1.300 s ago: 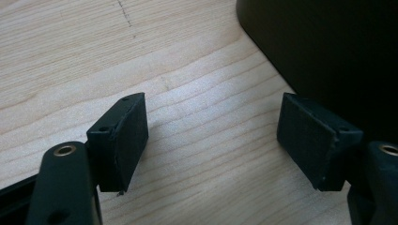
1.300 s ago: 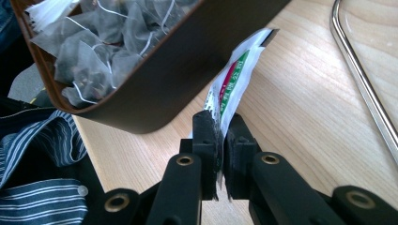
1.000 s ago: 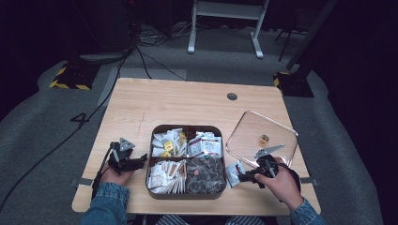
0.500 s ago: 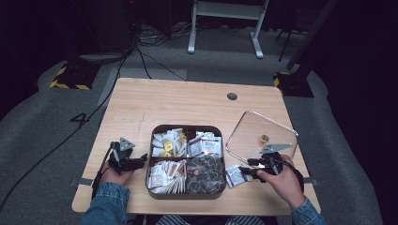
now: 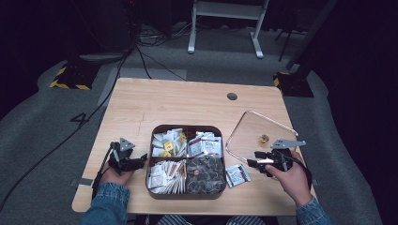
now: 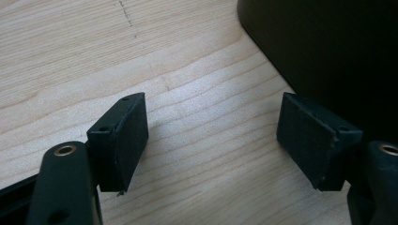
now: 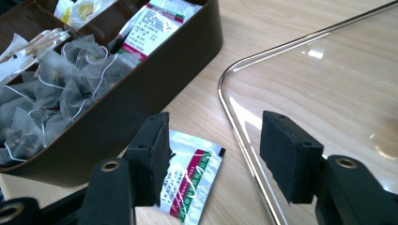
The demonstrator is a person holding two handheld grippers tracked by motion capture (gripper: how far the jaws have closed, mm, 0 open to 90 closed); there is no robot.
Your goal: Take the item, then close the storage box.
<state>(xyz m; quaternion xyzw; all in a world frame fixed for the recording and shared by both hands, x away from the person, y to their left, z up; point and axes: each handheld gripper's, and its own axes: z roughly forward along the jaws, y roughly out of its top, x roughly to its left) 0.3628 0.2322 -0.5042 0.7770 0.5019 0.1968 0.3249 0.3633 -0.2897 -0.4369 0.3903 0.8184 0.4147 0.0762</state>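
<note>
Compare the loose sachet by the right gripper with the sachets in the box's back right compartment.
The loose sachet lies flat and alone on the table beside the box; the boxed sachets are stacked together, leaning inside their compartment. Both carry the same white, red and green print.

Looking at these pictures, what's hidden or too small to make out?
- Print on the sachet: too small and blurred in the right gripper view; its near end is covered by the right gripper.
- Small gold thing on the clear lid: too small in the high view.
- Tray contents: hidden by its dark wall in the left gripper view.
</note>
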